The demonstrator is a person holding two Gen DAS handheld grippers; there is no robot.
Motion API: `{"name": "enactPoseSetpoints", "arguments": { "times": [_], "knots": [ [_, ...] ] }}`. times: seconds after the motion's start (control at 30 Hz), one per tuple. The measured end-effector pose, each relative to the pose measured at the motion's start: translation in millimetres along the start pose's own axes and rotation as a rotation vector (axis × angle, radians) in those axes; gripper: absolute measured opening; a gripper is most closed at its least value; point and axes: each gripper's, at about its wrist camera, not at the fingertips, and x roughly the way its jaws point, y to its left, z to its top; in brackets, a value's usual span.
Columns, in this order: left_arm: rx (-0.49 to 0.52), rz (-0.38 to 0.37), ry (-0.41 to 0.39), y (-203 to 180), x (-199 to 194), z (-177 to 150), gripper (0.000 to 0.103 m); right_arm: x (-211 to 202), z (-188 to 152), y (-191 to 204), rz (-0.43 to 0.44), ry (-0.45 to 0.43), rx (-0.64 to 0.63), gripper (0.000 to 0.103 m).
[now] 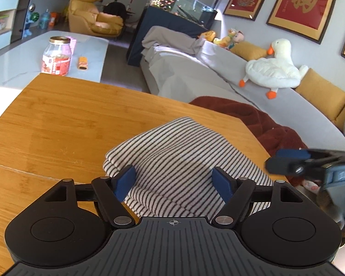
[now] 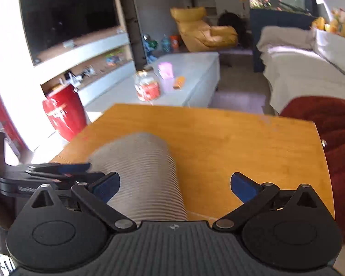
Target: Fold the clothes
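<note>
A folded black-and-white striped garment point(image 1: 179, 158) lies on the wooden table point(image 1: 64, 124). My left gripper point(image 1: 173, 181) is open just above its near part, one blue pad on each side, holding nothing. My right gripper point(image 2: 174, 187) is open and empty above the table, to the right of the garment point(image 2: 145, 179), which looks blurred in the right wrist view. The right gripper also shows at the right edge of the left wrist view point(image 1: 310, 163). The left gripper shows at the left edge of the right wrist view point(image 2: 46, 172).
A dark red blanket point(image 1: 253, 119) lies past the table's right edge, on a grey sofa point(image 1: 195, 80) with a plush goose point(image 1: 273, 69). A low white table point(image 1: 23, 62) beyond holds a jar point(image 1: 56, 56). A red stool point(image 2: 64, 112) stands left of the wooden table point(image 2: 241, 142).
</note>
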Motion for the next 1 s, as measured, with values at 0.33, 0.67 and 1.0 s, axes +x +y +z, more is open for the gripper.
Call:
{"name": "enactPoseSetpoints", "arguments": {
  "times": [0.33, 0.67, 1.0],
  "knots": [
    [0.004, -0.004, -0.004, 0, -1, -1, 0.08, 1, -28, -5, 0.051, 0.005, 0.031, 0.103],
    [-0.109, -0.041, -0.007, 6, -15, 4, 0.086, 2, -49, 34, -0.024, -0.012, -0.157, 0.103],
    [-0.135, -0.001, 0.05, -10, -28, -30, 0.079, -1, -47, 31, -0.006, -0.018, -0.156, 0.103]
  ]
}}
